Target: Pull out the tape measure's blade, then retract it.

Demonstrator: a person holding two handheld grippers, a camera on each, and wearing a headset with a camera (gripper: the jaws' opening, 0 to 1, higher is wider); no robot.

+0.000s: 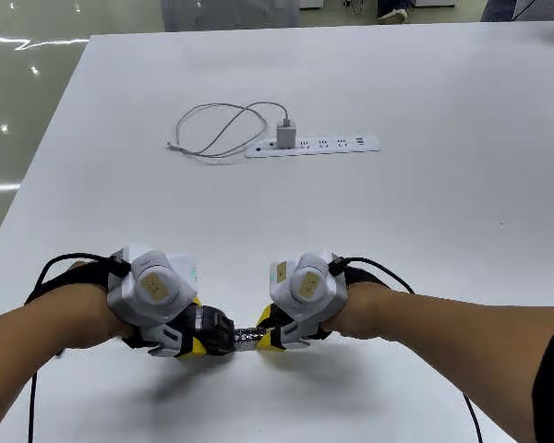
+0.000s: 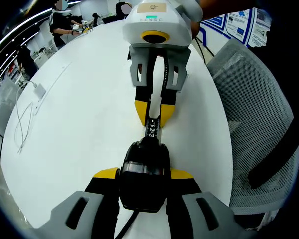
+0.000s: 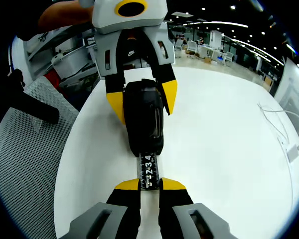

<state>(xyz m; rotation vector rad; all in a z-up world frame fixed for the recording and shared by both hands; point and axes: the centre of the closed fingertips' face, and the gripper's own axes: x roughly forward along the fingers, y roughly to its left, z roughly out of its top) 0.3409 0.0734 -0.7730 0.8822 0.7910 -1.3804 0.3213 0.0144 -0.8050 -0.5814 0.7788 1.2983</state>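
Note:
A black tape measure (image 1: 214,329) rests near the table's front edge, held between the yellow-tipped fingers of my left gripper (image 1: 196,334), which is shut on its case (image 2: 144,172). A short stretch of black blade (image 3: 148,172) with white numbers sticks out of the case (image 3: 144,117). My right gripper (image 1: 266,334) faces the left one and is shut on the blade's end (image 2: 152,128). The two grippers are only a few centimetres apart. In the right gripper view, that gripper (image 3: 149,185) pinches the blade (image 1: 249,334) between its tips.
A white power strip (image 1: 312,145) with a plugged-in charger (image 1: 285,134) and a coiled white cable (image 1: 217,129) lies at mid-table. A grey mesh chair (image 2: 254,124) stands by the table's edge. The white table (image 1: 425,212) spreads wide around the grippers.

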